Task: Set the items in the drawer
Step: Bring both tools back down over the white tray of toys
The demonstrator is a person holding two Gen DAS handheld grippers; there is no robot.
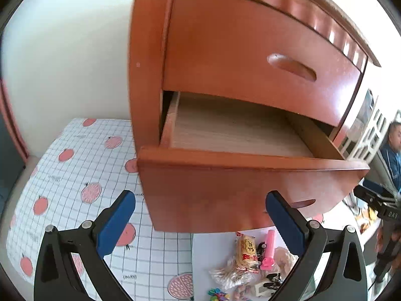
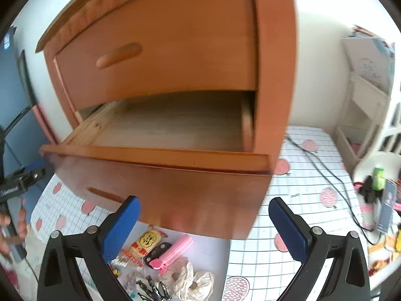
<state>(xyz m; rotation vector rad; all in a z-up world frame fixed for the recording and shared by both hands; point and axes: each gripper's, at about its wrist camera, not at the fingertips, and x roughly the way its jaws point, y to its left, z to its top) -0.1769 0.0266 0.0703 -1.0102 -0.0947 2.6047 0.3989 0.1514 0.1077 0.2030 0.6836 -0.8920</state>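
So, lower drawer is pulled out and bare inside, upper drawer above it shut. Going left to right with the lower drawer as landmark: my left gripper sits low in front of its face, fingers spread wide, holding nothing. Below the drawer front, on the checked cloth, lies the pile of items: snack packet, pink clip, black bits next to it, something lacy. My right gripper is also in front of the drawer face, toward its right end, fingers spread, empty; the same snack packet and pink clip show between its fingers, lower left. Nothing placed yet, so the step, I judge, is first pick. To do it well: drop onto one item only, probably the packet on top, close across its narrow side, lift clear of the drawer's front lip before moving in, release low over the bare floor.
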